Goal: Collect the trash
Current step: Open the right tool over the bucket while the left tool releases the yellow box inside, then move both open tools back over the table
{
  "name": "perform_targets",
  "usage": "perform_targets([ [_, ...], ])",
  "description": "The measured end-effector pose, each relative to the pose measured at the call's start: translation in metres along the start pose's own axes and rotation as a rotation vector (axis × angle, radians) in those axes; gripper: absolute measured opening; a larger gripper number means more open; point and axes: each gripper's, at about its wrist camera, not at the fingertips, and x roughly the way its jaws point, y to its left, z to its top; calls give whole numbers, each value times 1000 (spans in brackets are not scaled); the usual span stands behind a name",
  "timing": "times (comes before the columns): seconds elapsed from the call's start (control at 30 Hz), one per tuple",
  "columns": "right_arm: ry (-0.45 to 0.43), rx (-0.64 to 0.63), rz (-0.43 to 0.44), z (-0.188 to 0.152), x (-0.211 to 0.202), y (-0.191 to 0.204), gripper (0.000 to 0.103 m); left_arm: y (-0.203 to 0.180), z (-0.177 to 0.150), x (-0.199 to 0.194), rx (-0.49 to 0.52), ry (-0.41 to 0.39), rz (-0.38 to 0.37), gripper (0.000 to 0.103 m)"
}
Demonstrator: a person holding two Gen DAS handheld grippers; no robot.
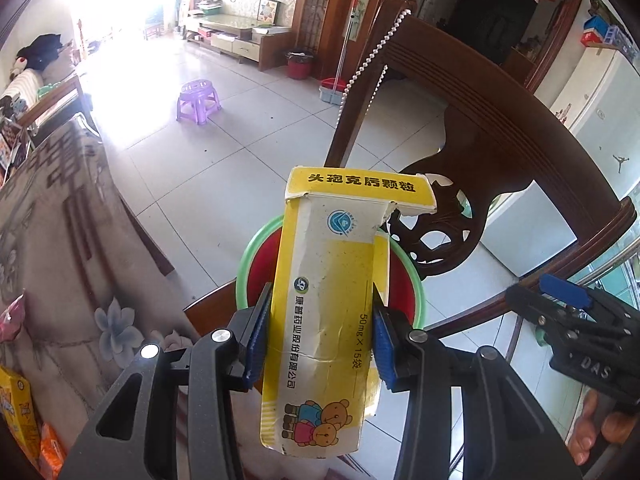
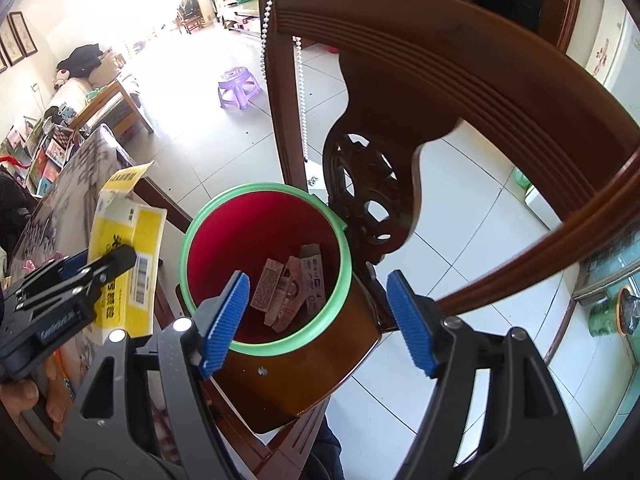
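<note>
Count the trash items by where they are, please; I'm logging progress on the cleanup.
Yellow medicine box held by the left gripper: 1
Small cartons lying in the red bin: 3, as far as the right wrist view shows
Held by the right gripper: 0
Total: 4

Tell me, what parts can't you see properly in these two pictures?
- Bin inside: in the left wrist view the yellow box held by the left hand-held gripper covers it.
- Small boxes in the bin: right wrist view, print too small to read.
- Chair seat: the bin standing on it hides most.
- Bright room end: washed out by glare in both views.
- Right hand-held gripper: cut off at the left wrist view's edge.
</note>
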Motion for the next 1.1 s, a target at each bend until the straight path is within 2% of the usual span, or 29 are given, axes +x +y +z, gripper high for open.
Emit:
perform_targets([
  [0.03,-1,2,-2,-2,-2,-1,69,-1,0,2,8,-2,2,48],
  [0.07,-1,3,-2,-3,-2,-1,69,-2,0,4,17,-1,14,68],
  [0.1,-1,3,-3,-5,-3,-1,69,-1,0,3,23,-8,35,74],
  [0.33,-7,-18,16,-10,-8,15,69,22,-14,-41,-39,-76,31,73],
  [0.47,-17,-58,44,-10,-13,37,69,42,-33,-80,-84,-133,63,73],
  [0.63,-18,-135,93,-12,-14,78,69,86,-68,-128,-233,-192,133,73],
  [0.77,-7,-202,131,-17,-15,114,69,133,-109,-157,-445,-204,182,73],
  [0.83,-3,-238,153,-22,-16,135,70,150,-127,-165,-514,-202,200,73],
  [0.97,9,-296,183,-36,-20,172,71,177,-160,-183,-568,-202,263,72],
  [1.1,19,-353,209,-56,-26,211,71,202,-186,-201,-602,-218,283,72],
])
